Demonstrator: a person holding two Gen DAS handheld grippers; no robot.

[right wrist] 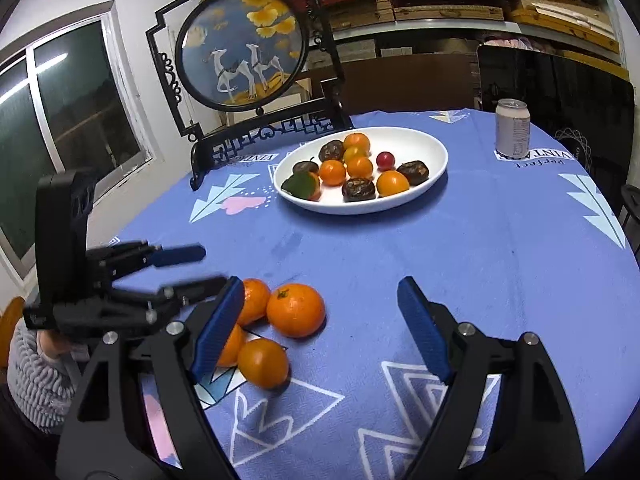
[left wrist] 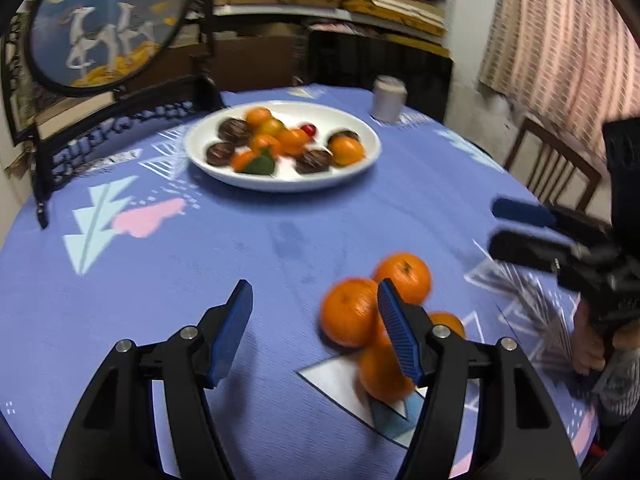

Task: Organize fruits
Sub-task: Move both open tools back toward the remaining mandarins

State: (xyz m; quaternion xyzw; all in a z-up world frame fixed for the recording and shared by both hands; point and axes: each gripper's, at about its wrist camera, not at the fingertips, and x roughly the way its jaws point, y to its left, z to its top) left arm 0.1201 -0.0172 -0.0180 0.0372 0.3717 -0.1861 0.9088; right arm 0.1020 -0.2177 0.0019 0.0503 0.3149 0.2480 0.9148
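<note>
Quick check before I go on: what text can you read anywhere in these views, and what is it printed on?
"VINTAGE" and "Perfect", upside down in the right wrist view: on the tablecloth just in front of the can.
"VINTAGE", upside down, partly hidden: on the tablecloth between the screen stand and the plate.
Can's label: too small to read.
Left wrist view: print too blurred to read.

A round table (right wrist: 460, 248) fills most of both views, covered by a blue-violet cloth printed with pale arrows, white triangles and pink shapes. Above the centre of the right wrist view a white oval plate (right wrist: 434, 160) of mixed fruit sits on the cloth. At upper right a pale drink can (right wrist: 513, 128) stands upright near the table's far edge. At upper left a black carved stand holding a round painted screen (right wrist: 240, 50) rests on the table. Four loose oranges (right wrist: 295, 310) lie clustered at lower left, touching one another.
</note>
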